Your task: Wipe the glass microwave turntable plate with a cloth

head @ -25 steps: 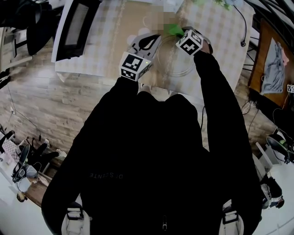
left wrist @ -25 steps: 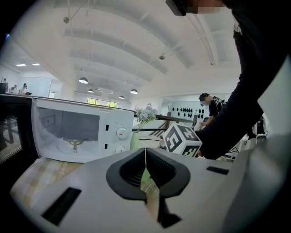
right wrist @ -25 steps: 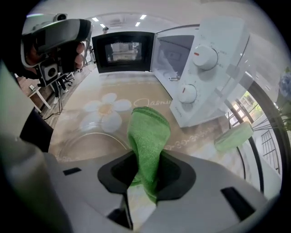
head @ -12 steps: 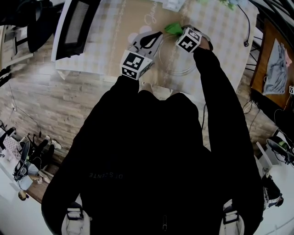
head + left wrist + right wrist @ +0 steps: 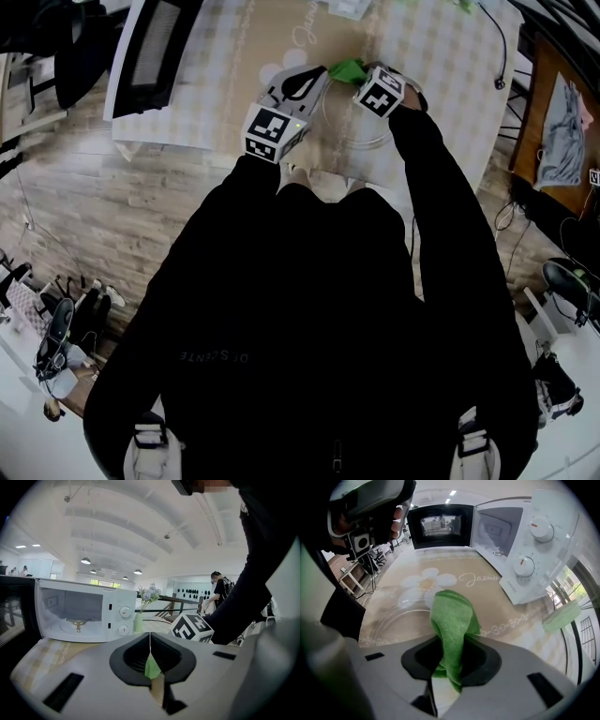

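The clear glass turntable plate (image 5: 362, 142) lies on the beige flowered table mat; in the right gripper view its rim (image 5: 389, 620) curves just ahead of the jaws. A green cloth (image 5: 453, 616) hangs from my right gripper (image 5: 452, 660), which is shut on it, and the cloth (image 5: 347, 67) rests over the plate's far edge. My left gripper (image 5: 314, 77) sits at the plate's left edge. Its jaws (image 5: 150, 651) are shut with a thin glass edge between them, and some green shows behind the gap.
A white microwave (image 5: 150, 56) stands open at the table's left; its cavity (image 5: 77, 613) is in view and its dials (image 5: 525, 564) are close on the right. A pale green vase of flowers (image 5: 139, 620) stands beside it. A person's sleeve crosses the left gripper view.
The right gripper and the green cloth have shifted slightly left, closer to the left gripper. The left gripper has hardly moved.
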`<state>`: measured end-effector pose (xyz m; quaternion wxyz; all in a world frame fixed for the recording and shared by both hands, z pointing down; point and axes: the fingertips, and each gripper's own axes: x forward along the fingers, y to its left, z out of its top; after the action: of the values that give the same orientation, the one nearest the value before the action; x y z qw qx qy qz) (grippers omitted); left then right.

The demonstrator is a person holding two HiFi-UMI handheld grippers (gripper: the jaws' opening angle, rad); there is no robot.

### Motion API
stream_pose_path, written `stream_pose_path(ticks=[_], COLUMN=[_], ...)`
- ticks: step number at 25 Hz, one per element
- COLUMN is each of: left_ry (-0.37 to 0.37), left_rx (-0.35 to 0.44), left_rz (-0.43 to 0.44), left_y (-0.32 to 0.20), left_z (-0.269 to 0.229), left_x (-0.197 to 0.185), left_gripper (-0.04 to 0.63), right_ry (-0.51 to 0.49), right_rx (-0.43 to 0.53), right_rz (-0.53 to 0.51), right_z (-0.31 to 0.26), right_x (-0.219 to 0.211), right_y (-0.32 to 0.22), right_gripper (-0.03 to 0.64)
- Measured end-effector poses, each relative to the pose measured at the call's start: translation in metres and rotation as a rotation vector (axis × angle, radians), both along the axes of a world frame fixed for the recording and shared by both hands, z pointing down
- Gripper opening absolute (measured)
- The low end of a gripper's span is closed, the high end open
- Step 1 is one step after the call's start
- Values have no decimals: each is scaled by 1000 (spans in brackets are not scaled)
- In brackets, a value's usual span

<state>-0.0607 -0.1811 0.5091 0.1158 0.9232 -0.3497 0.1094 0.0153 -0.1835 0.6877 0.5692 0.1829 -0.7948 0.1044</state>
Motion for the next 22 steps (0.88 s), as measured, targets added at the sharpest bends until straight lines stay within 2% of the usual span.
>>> stream_pose_path(ticks=[22], left_ry=[-8], left_rx=[-30], left_rz=[-1], left_y=[36], left_z=[11], left_x=[3], left_gripper=[21], right_ry=[-87], right_rx=[-124], right_rz=[-46], right_z=[-1], right_x=[-35], right_y=[117], right_gripper=[112])
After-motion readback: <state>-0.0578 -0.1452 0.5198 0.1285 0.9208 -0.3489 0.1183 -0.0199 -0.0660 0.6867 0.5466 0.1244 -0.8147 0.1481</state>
